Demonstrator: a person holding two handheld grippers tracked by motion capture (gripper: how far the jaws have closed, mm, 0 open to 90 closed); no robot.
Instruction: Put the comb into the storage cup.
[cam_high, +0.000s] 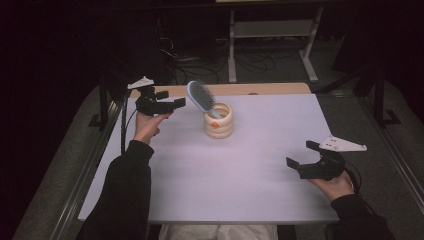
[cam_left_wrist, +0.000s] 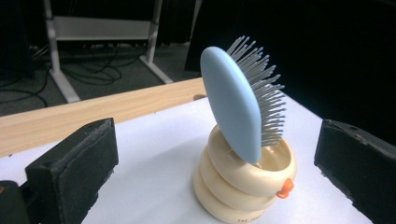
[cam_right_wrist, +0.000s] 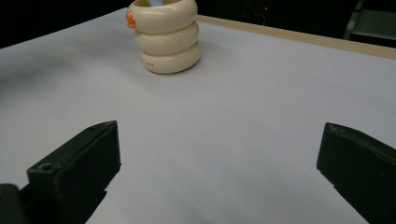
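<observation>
Your left gripper (cam_high: 175, 102) hangs spread wide, just left of the brush (cam_high: 201, 96), not touching it. Brush stands head-up in the cup (cam_high: 218, 121), far-centre of table (cam_high: 240, 165). Your right gripper (cam_high: 302, 154) is wide apart, well away near-right.

Both grippers (cam_high: 162, 104) (cam_high: 302, 155) are black, each topped by a grey triangular plate. Black cables trail behind. Sleeves (cam_high: 125, 190) are black.

1. The high view looks down from above the person's side, facing 12 o'clock across the white table (cam_high: 225, 170).
2. The left gripper view sits close to the cream holder (cam_left_wrist: 245, 179).
3. The right gripper view sees that holder (cam_right_wrist: 166, 35) from far off, toward 11 o'clock.
</observation>
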